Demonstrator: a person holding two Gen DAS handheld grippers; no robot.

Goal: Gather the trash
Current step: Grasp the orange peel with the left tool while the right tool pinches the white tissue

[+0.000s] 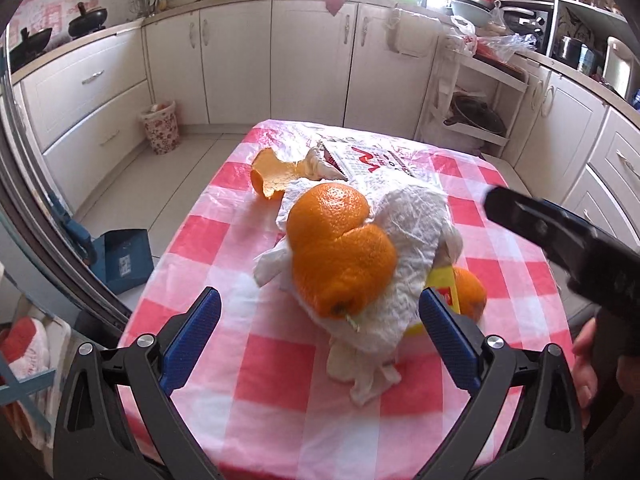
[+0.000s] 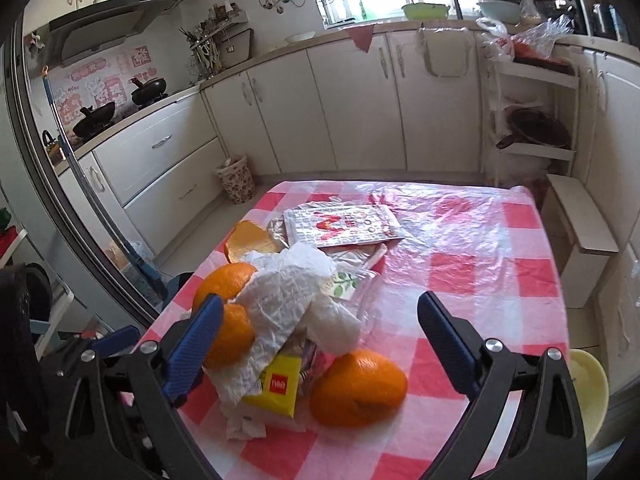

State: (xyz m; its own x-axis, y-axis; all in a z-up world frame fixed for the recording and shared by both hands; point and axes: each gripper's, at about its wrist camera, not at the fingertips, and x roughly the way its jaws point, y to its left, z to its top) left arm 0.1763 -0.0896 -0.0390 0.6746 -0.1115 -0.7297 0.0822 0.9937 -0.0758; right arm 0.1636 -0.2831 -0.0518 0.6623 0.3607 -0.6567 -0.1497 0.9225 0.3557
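A trash pile lies on the red-and-white checked table (image 1: 280, 396): a big piece of orange peel (image 1: 340, 252) on crumpled white tissue (image 1: 408, 248), a yellow wrapper (image 2: 280, 388), another orange piece (image 2: 358, 388), a loose peel (image 1: 272, 174) and a silver snack packet (image 2: 344, 226). My left gripper (image 1: 320, 332) is open, its blue fingers either side of the near end of the peel and tissue. My right gripper (image 2: 320, 340) is open above the pile; it also shows at the right edge of the left wrist view (image 1: 560, 240).
A flowered waste basket (image 1: 160, 128) stands on the floor by the cabinets, beyond the table's far left corner. A blue dustpan (image 1: 120, 260) sits on the floor left of the table. Clear plastic film (image 2: 440, 232) covers the far table. White cabinets surround the room.
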